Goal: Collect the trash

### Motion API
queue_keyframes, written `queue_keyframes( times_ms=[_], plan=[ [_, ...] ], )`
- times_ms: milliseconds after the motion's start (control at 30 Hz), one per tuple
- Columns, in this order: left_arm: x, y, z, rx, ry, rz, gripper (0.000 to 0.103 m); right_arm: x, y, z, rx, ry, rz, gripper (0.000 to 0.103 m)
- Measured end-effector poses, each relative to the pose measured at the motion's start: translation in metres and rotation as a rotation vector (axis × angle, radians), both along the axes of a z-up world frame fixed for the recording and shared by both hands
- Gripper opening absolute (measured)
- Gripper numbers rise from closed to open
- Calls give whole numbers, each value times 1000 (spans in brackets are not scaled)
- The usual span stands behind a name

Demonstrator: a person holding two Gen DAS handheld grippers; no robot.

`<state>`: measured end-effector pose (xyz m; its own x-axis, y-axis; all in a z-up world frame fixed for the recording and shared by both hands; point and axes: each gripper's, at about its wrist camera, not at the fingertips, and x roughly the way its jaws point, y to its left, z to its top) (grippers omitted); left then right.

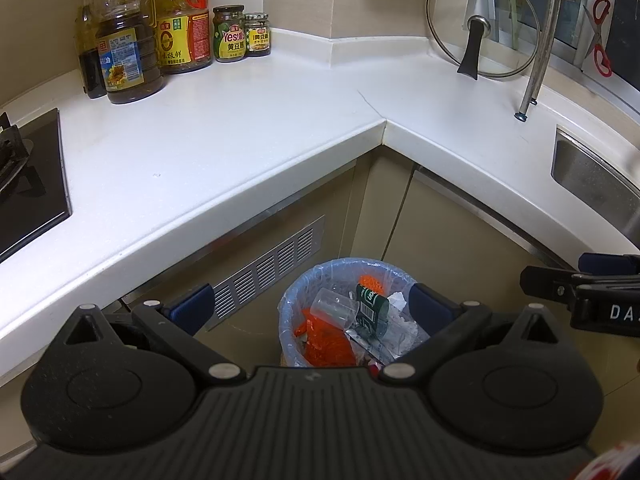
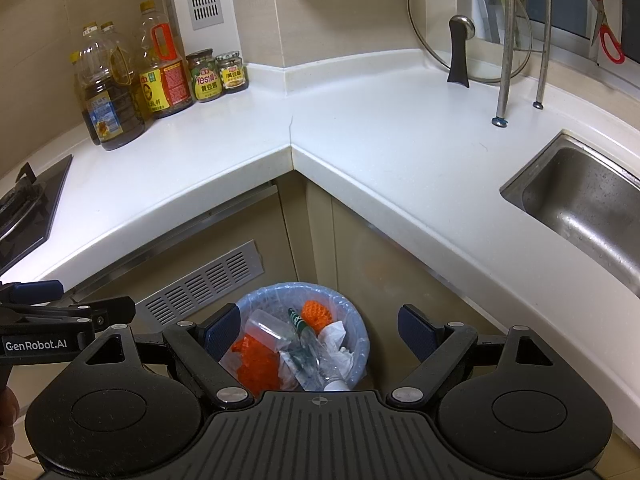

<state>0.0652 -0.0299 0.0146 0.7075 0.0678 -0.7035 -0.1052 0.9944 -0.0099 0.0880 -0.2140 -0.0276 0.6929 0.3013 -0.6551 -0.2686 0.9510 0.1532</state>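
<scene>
On the floor in the corner under the white bench (image 2: 360, 148), the lined trash bin (image 2: 362, 332) holds the collected trash: orange netting (image 2: 256, 360), a clear cup (image 1: 334, 306), a green-labelled bottle (image 1: 370, 306) and crumpled tissue (image 2: 334, 334). Left gripper (image 1: 310, 306) and right gripper (image 2: 320, 330) both hang above it, spread and empty. The thin liner could snag or tear if a gripper dips in carelessly, while the oil bottles (image 2: 116, 100), the glass lid (image 2: 468, 36) and the sink (image 2: 592, 200) stand well clear.

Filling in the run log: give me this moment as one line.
left gripper: open, empty | right gripper: open, empty | both above bin | bin: bottle, cup, orange netting
</scene>
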Motion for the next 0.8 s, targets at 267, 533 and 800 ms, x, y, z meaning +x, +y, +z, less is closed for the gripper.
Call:
queue_keyframes(
  times_ms=[267,533,800],
  plan=[
    [1,0,0,-1,1,-2,102,0,0,0,0,0,0,86],
    [1,1,-1,-2,1,-4,102,1,0,0,-1,2,0,86],
    [1,0,-1,-2,1,-3,102,2,1,-1,-2,2,0,86]
  ],
)
